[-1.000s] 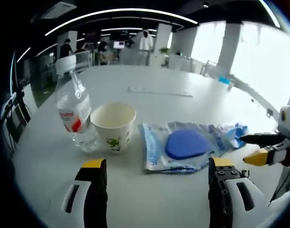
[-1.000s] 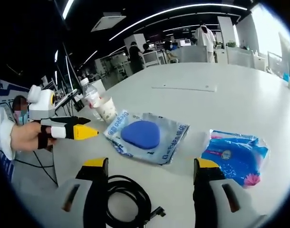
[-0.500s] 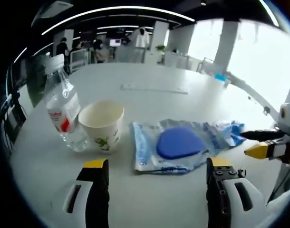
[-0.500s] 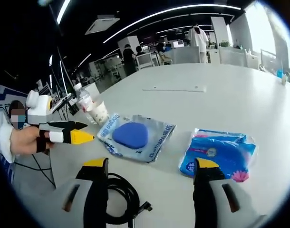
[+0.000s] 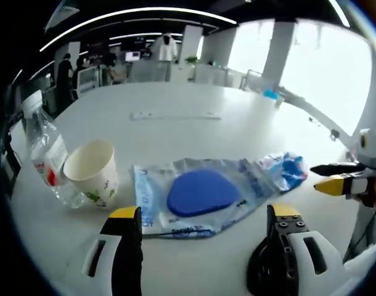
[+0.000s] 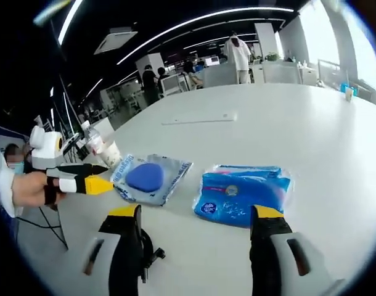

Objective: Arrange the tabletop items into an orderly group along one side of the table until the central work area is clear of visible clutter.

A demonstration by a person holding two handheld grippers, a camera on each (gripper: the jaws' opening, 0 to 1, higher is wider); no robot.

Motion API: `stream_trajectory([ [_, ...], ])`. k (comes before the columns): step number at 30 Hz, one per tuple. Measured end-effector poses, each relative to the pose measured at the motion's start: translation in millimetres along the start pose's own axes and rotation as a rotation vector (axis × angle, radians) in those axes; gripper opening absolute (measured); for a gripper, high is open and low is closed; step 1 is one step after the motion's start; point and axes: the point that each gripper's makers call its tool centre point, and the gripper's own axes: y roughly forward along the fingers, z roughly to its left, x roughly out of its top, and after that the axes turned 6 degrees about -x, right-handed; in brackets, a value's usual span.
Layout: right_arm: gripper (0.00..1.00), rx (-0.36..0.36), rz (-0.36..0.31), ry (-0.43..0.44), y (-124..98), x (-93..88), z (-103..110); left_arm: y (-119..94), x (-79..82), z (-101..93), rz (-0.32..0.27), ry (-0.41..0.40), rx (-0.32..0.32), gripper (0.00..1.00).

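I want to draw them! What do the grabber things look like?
Each gripper has two black jaws with yellow tips and white plastic sides, as on the left gripper and right gripper. The hand holding one wears a black strap and a white sleeve.

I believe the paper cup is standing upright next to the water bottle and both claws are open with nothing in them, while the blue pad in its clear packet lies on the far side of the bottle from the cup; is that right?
Not quite. In the left gripper view the blue pad packet lies on the paper cup's side, with the cup between it and the water bottle. The rest holds: the cup stands upright beside the bottle, and the left claw and right claw are open and empty.
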Motion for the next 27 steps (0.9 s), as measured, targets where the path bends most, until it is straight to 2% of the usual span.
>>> stream_trajectory([
  [13,0.68,-0.018,-0.008,0.012,-4,-1.4,-12,12,5.4,-20.9,0.012,0.026,-0.049,0.78],
  [27,0.65,-0.091,-0.019,0.072,-4,1.9,-55,39,13.9,-63.5,0.021,0.058,-0.132,0.75],
])
